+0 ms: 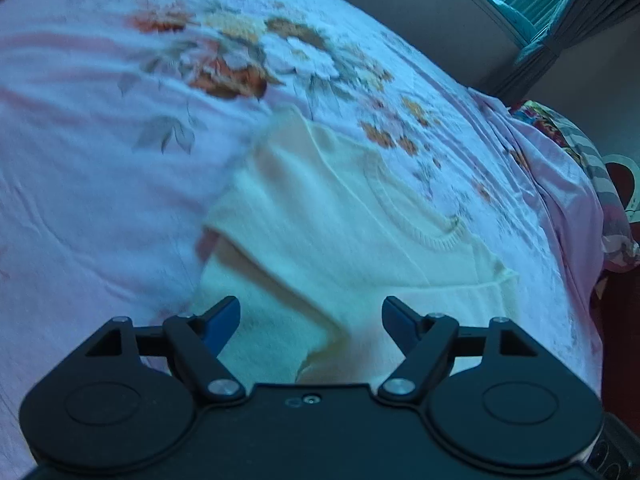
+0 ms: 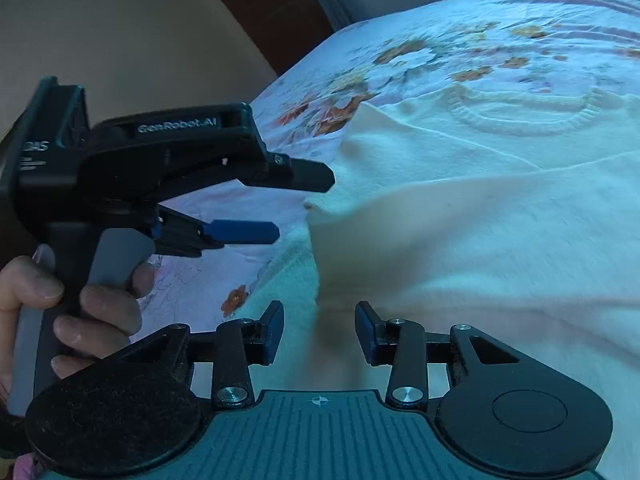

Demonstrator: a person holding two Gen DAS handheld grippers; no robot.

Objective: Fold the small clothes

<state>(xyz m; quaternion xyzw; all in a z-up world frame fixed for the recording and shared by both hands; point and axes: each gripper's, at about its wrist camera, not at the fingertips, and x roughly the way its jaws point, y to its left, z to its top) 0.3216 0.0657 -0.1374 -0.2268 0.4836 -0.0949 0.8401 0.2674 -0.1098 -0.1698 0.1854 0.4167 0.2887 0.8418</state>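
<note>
On the bed, over a pale pink sheet (image 1: 100,200) printed with orange and brown flowers, lies a small cream knitted sweater (image 1: 344,216), spread out with its ribbed round neckline facing up. One sleeve looks folded in over the body, making a soft ridge along that side.

The left gripper (image 1: 311,322) hangs just above the near part of the sweater, its blue-padded jaws standing wide apart with nothing between them but the knit underneath. From the right wrist view it shows side-on, a hand (image 2: 80,304) wrapped round its grey handle, both fingers pointing at the folded sleeve edge and clear of it.

The right gripper (image 2: 320,332) is over the near hem, jaws partly open, a moderate gap between the pads. Cream fabric lies below that gap; the pads do not pinch it.

Beyond the bed are a dark headboard (image 2: 264,12) and teal curtains (image 1: 532,8).
</note>
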